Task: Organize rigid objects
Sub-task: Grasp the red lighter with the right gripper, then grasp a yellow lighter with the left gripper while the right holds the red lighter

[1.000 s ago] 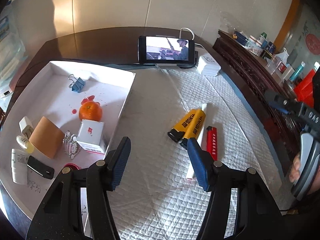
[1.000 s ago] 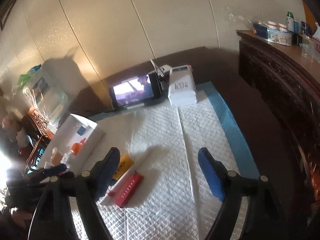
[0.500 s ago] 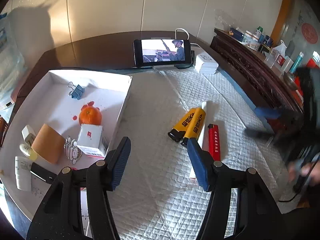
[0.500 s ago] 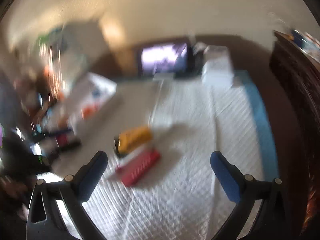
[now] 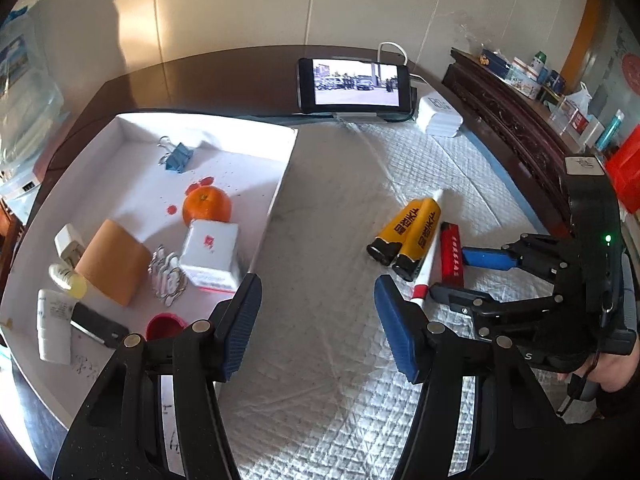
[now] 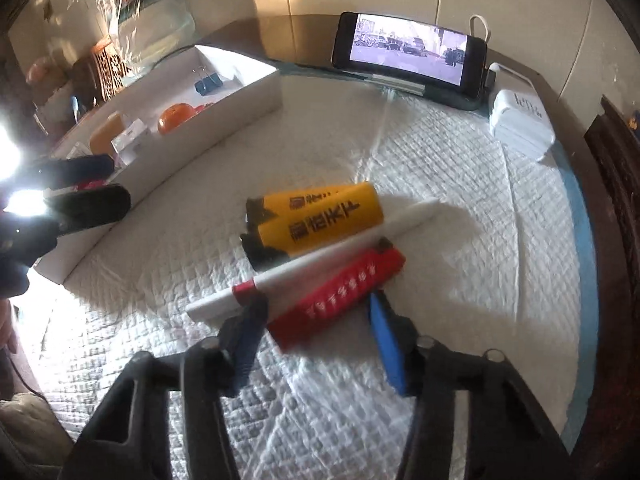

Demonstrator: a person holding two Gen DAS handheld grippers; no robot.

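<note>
Right wrist view: right claw (image 6: 316, 340) is down on the white quilted pad (image 6: 460, 208), its jaws closing with the red lighter (image 6: 340, 300) between them; the blue pads look just beside the lighter's sides, but I cannot tell whether they press on it yet. Lighter lies flat, touching a white pen (image 6: 320, 268) with a red band along its length. On the pen's other side sit two yellow batteries (image 6: 320, 220), side by side, black ends pointing toward the tray. Left wrist view: left claw (image 5: 316, 320) hangs over bare pad with its jaws apart, nothing between them, between the tray and the battery group. Same view shows the right claw (image 5: 460, 276) coming in from the right edge, one blue finger (image 5: 486, 259) against the lighter (image 5: 451, 254), gripped by a hand (image 5: 608, 376) at the frame edge. White tray (image 5: 286, 168) sits on the left part of the dark tabletop (image 5: 224, 80), beside the pad. Inside it: an orange (image 5: 207, 208), a blue binder clip (image 5: 176, 157), a small white box (image 5: 210, 256) touching the orange, a tan cup (image 5: 110, 262) on its side, a white tube (image 5: 54, 330), a red cap (image 5: 164, 328) and a few small bits I cannot identify. Far edge of the pad: a phone (image 5: 354, 86) propped sideways with its screen lit, a white cable at its right end, and a white pack (image 5: 438, 116) just beside it.
</note>
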